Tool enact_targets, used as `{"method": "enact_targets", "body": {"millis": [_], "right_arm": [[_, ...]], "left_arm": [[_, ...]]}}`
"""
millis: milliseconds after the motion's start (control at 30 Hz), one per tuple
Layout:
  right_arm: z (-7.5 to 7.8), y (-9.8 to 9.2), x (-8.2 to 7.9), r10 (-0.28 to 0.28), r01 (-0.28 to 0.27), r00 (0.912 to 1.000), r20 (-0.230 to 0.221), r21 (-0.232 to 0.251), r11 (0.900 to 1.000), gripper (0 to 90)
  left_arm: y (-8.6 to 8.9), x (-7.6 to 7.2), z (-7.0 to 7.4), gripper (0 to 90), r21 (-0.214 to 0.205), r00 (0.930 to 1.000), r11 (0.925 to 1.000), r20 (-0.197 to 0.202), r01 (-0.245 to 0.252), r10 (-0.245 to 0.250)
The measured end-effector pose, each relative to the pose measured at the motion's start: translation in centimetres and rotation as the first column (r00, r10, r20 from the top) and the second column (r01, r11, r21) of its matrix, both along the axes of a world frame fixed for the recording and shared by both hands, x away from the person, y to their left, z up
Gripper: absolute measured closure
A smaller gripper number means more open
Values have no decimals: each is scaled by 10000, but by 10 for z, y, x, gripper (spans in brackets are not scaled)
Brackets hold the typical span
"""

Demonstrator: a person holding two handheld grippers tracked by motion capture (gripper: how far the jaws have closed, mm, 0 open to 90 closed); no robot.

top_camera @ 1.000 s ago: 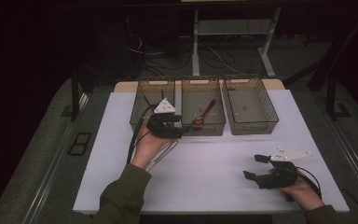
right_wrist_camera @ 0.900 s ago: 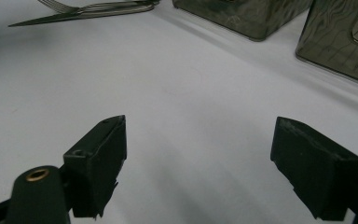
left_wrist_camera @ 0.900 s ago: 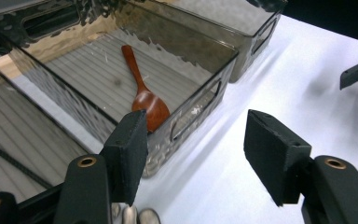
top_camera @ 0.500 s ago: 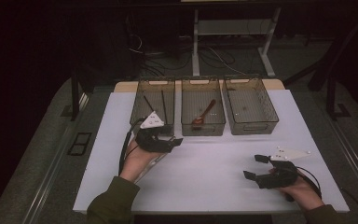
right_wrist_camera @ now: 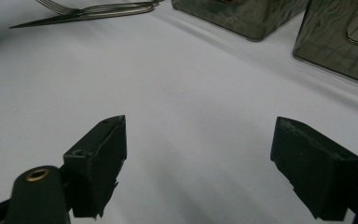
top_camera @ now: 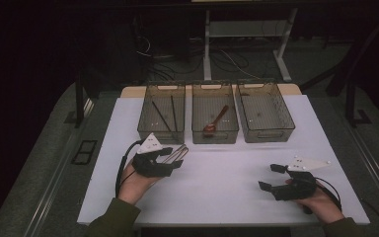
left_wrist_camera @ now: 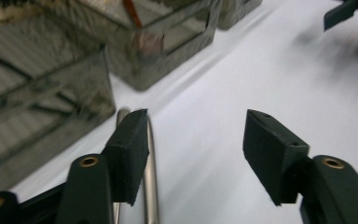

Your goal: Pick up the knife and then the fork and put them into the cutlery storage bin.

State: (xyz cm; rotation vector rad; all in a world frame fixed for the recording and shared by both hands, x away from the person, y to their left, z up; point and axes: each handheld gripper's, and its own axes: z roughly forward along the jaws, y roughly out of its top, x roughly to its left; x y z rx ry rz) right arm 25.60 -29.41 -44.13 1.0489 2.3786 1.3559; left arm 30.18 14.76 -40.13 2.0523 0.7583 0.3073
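Note:
My left gripper (top_camera: 175, 158) (left_wrist_camera: 193, 154) hovers low over the white table, left of centre, in front of the bins. Its jaws stand apart and have just been closing. Metal cutlery (top_camera: 178, 153), a fork and a knife side by side (right_wrist_camera: 93, 9), lies on the table at its tips. One steel handle (left_wrist_camera: 151, 186) runs just inside the left pad, and the pads do not press on it. At the near right, my right gripper (top_camera: 269, 177) (right_wrist_camera: 198, 163) rests open over bare table.
Three clear bins stand in a row at the back. The left bin (top_camera: 162, 129) holds dark sticks, the middle bin (top_camera: 214, 133) a wooden spoon (top_camera: 216, 118), and the right bin (top_camera: 265, 132) looks empty. The white table surface (top_camera: 227, 173) lies between the grippers.
My left gripper has drawn back from the bins toward the near left and come lower. The right gripper has stayed where it was.

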Motion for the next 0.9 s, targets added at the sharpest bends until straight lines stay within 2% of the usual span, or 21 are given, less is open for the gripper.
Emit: {"method": "enact_targets", "body": {"millis": [133,267,500,600,700,800,900], "right_arm": [[0,1,1,35,-35,10000,11,-19,10000,177],[-1,1,1,35,-35,10000,-16,-57,10000,177],[-1,1,1,58,-58,10000,-20,-89,9999,177],[-1,1,1,85,-85,10000,-10,-90,9999,177],[-2,2,1,106,-106,9999,-19,-117,9999,177],[-2,2,1,117,-117,9999,-1,-115,9999,177],[-2,2,1,112,-112,9999,-10,-121,9999,177]], "left_arm": [[13,-3,-8,451,305,9996,9992,-125,-253,257],[21,-2,-15,516,417,9988,9983,-269,-402,413],[15,10,-31,629,1098,9970,9937,-706,-240,319],[13,14,-34,662,1086,9957,9937,-851,-281,375],[13,17,-36,690,1326,9957,9910,-871,-192,310],[10,18,-40,712,1258,9943,9918,-1000,-246,373],[8,19,-42,740,1612,9932,9867,-1095,-218,399]]}}
